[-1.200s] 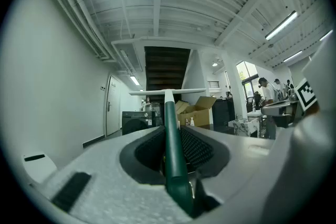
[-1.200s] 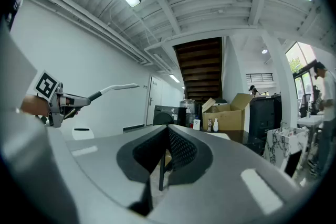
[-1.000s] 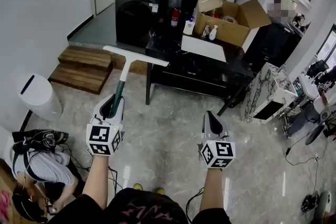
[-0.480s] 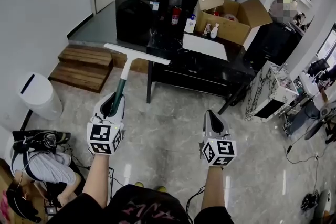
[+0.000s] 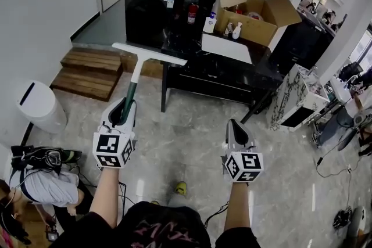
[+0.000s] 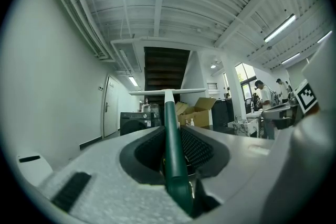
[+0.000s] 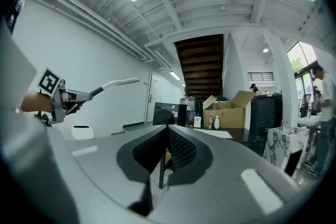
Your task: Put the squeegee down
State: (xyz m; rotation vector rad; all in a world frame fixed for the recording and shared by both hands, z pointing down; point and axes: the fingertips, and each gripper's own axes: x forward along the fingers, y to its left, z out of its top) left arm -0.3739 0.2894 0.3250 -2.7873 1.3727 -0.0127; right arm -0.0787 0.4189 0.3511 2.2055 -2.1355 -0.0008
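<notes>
Green-handled squeegee (image 5: 136, 74) is clamped in the left gripper (image 5: 125, 103), with the dark pads pressing the lower end of the handle from both sides; the handle runs straight forward from between the jaws, and the white blade sits crosswise at the far end, well clear of the claw. The tool is held in the air above the pale stone floor (image 5: 186, 136), its blade near the left corner of the black table (image 5: 232, 75). Right gripper (image 5: 233, 125) is held alongside, well apart from the squeegee, jaws closed together with nothing between them
</notes>
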